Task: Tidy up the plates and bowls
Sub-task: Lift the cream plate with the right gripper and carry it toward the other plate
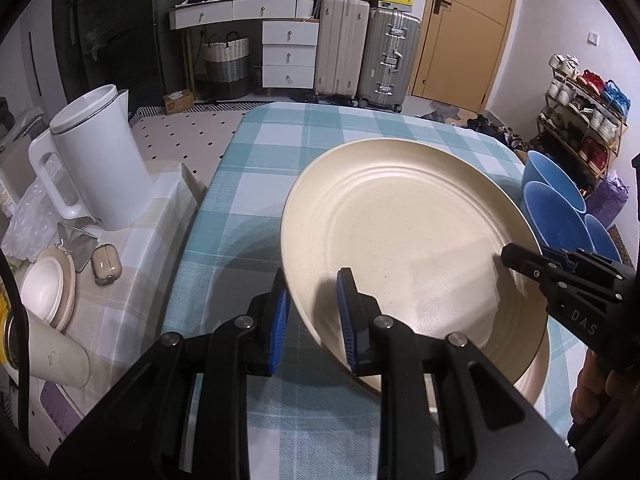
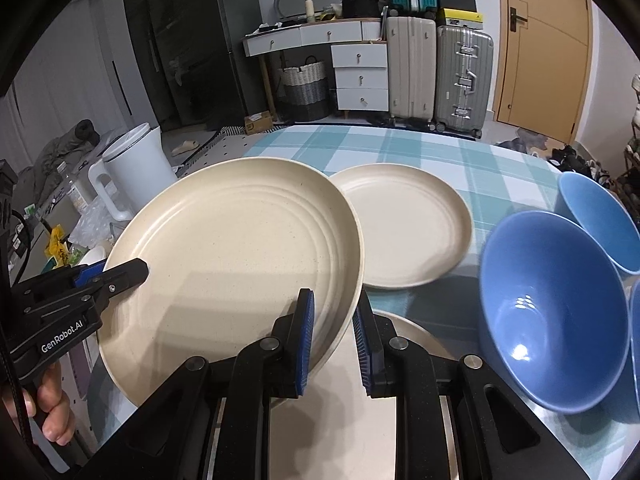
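From the left wrist, the left gripper (image 1: 314, 312) is clamped on the near rim of a big cream plate (image 1: 408, 236), held tilted above the checked tablecloth (image 1: 280, 148) — the right gripper (image 1: 516, 260) bites its far-right rim, with blue bowls (image 1: 554, 200) just behind. From the right wrist, the right gripper (image 2: 334, 332) pinches the same plate's (image 2: 240, 264) edge and the left gripper (image 2: 132, 272) grips the opposite rim — a second cream plate (image 2: 408, 224) lies flat on the cloth beyond, another sits beneath, bowls (image 2: 556, 304) right.

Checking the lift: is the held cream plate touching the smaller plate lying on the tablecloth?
Cannot tell. In the right wrist view the held plate overlaps the smaller plate, hiding any contact or gap.
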Demonstrator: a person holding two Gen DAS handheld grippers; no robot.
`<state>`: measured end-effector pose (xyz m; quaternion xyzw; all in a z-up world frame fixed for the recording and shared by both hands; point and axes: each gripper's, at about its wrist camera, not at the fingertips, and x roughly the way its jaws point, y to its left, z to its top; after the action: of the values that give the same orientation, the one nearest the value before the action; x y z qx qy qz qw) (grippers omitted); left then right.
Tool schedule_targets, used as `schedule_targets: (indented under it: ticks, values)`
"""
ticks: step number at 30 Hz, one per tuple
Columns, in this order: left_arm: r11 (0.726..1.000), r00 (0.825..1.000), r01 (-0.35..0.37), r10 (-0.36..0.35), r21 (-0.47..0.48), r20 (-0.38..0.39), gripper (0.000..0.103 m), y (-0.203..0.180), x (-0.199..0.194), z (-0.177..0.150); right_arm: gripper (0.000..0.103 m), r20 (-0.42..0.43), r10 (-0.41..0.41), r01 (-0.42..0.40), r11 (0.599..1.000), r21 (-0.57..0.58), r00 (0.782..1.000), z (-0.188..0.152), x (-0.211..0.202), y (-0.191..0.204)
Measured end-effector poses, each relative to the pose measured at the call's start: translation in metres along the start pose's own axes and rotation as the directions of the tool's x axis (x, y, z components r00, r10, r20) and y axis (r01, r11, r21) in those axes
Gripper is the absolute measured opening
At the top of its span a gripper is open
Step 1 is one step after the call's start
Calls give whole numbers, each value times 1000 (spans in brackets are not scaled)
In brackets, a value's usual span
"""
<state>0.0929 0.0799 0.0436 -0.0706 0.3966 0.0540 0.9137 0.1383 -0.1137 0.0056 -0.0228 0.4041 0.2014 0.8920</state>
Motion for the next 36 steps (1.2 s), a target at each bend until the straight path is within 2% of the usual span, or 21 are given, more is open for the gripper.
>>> schedule_targets:
  ticks: [21, 36]
  values:
    - [997, 1000, 28, -26, 75, -16, 21, -54, -22, -40, 20, 5, -51, 51, 998, 47, 999, -55, -48, -25]
    - [993, 998, 45, -41, 110, -39, 21, -62, -17, -61, 20, -15, -67, 67, 995, 78, 998, -86, -58, -32]
